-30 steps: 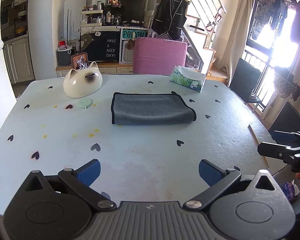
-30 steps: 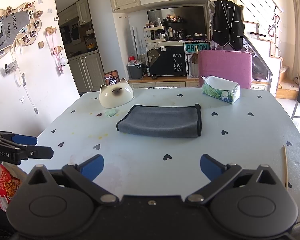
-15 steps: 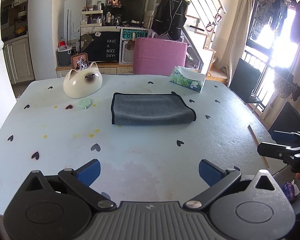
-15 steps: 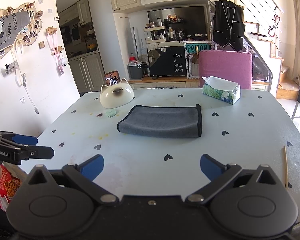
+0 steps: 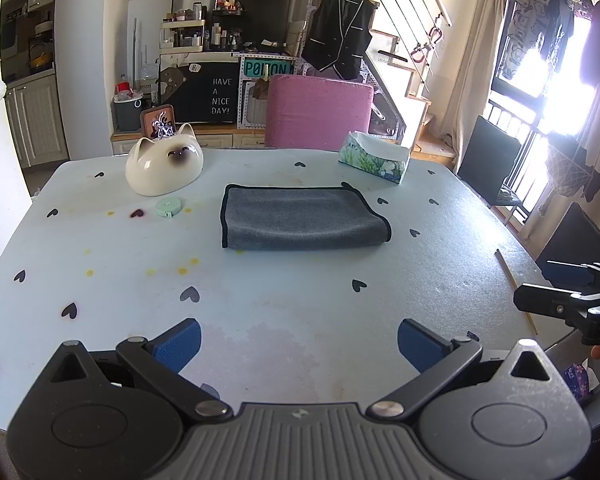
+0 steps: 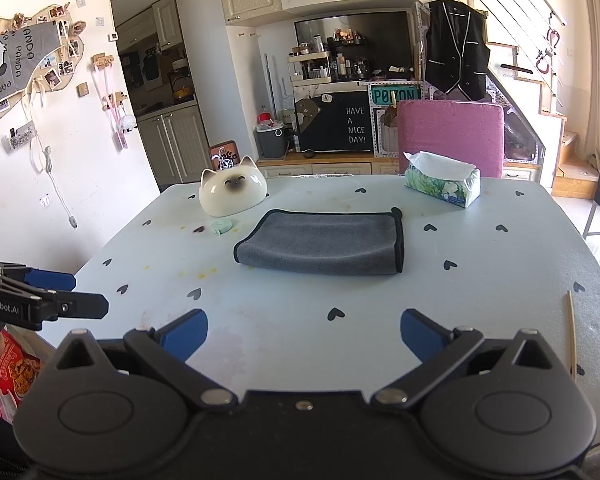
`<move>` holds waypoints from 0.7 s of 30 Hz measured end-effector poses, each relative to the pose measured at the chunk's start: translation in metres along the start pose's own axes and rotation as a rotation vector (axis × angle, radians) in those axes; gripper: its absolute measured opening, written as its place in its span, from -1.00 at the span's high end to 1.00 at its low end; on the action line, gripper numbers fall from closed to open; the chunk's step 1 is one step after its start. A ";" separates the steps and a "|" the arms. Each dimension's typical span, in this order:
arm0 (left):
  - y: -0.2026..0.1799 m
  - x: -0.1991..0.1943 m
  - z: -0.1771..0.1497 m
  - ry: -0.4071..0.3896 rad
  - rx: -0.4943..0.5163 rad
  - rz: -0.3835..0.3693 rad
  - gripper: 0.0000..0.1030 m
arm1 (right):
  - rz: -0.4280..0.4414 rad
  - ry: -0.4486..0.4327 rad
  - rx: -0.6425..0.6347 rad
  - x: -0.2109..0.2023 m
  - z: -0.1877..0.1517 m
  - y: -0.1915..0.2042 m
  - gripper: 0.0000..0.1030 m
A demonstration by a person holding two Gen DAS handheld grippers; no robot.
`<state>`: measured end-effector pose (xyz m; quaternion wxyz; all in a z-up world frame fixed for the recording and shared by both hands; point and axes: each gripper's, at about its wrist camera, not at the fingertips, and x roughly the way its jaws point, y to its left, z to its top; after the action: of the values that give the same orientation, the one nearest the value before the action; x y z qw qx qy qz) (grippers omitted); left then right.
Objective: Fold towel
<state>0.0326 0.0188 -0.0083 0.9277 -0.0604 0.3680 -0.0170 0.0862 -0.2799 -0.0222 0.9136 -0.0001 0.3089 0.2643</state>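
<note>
A grey towel with black trim point(image 5: 300, 218) lies folded on the pale blue table point(image 5: 280, 308), also seen in the right wrist view point(image 6: 324, 242). My left gripper point(image 5: 298, 344) is open and empty, hovering near the table's front edge, well short of the towel. My right gripper point(image 6: 304, 330) is open and empty at the same distance. Each gripper shows at the edge of the other's view: the right one point(image 5: 556, 292) and the left one point(image 6: 52, 294).
A white cat-face bowl point(image 5: 164, 166), a mint tape measure point(image 5: 169, 205) and a tissue box point(image 5: 374, 157) sit beyond the towel. A wooden stick point(image 6: 571, 332) lies at the right table edge. A pink chair point(image 5: 318, 110) stands behind the table.
</note>
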 end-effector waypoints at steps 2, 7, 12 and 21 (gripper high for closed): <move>0.000 0.000 0.000 0.000 0.000 0.000 -1.00 | 0.000 0.000 0.000 0.000 0.000 0.000 -0.99; -0.002 -0.001 0.000 0.001 0.000 0.002 -1.00 | 0.001 0.001 0.001 0.000 0.000 0.000 -0.99; -0.002 0.000 0.000 0.002 -0.001 0.002 -1.00 | 0.001 0.000 0.000 0.000 0.000 0.000 -0.99; -0.002 0.000 0.000 0.001 0.001 0.003 -1.00 | 0.001 0.000 0.001 0.000 0.000 0.000 -0.99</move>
<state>0.0324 0.0165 -0.0077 0.9277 -0.0596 0.3683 -0.0158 0.0864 -0.2800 -0.0223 0.9134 0.0004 0.3092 0.2646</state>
